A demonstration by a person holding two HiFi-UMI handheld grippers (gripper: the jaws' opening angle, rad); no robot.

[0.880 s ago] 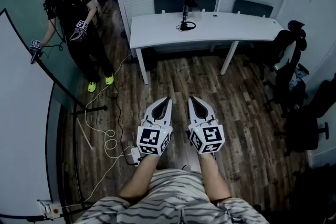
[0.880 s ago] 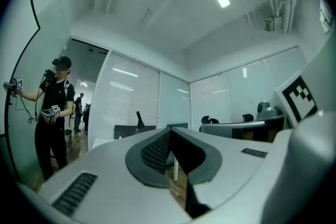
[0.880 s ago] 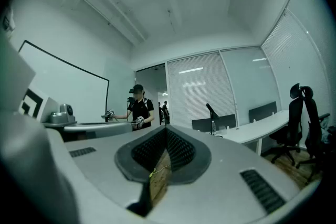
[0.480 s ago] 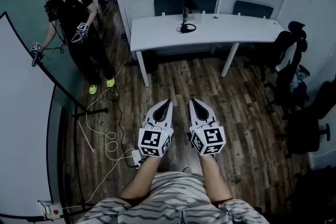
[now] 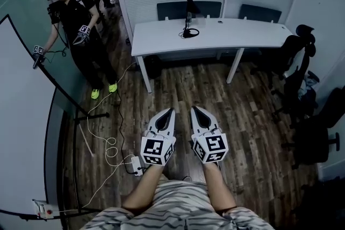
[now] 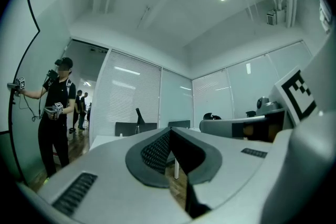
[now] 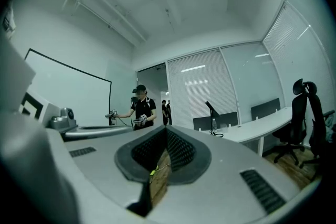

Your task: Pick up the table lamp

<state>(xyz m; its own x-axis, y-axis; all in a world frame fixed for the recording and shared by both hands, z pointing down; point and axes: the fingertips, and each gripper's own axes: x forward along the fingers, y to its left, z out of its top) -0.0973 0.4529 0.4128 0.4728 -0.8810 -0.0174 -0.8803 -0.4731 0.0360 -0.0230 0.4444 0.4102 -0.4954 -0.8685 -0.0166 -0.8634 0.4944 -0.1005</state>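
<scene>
The black table lamp stands on the white desk across the room, its arm tilted and its cable coiled at the base. It shows small in the left gripper view and the right gripper view. My left gripper and right gripper are held side by side over the wooden floor, well short of the desk. Both point level toward the desk, shut, with nothing between the jaws, as each gripper's own view confirms.
A person in black holding grippers stands at the far left beside a whiteboard on a stand. White cables and a power strip lie on the floor to my left. Dark office chairs crowd the right; two chairs sit behind the desk.
The head view has shifted slightly, so the desk and lamp sit a touch further left. Both grippers stay shut and side by side, a little lower in the picture.
</scene>
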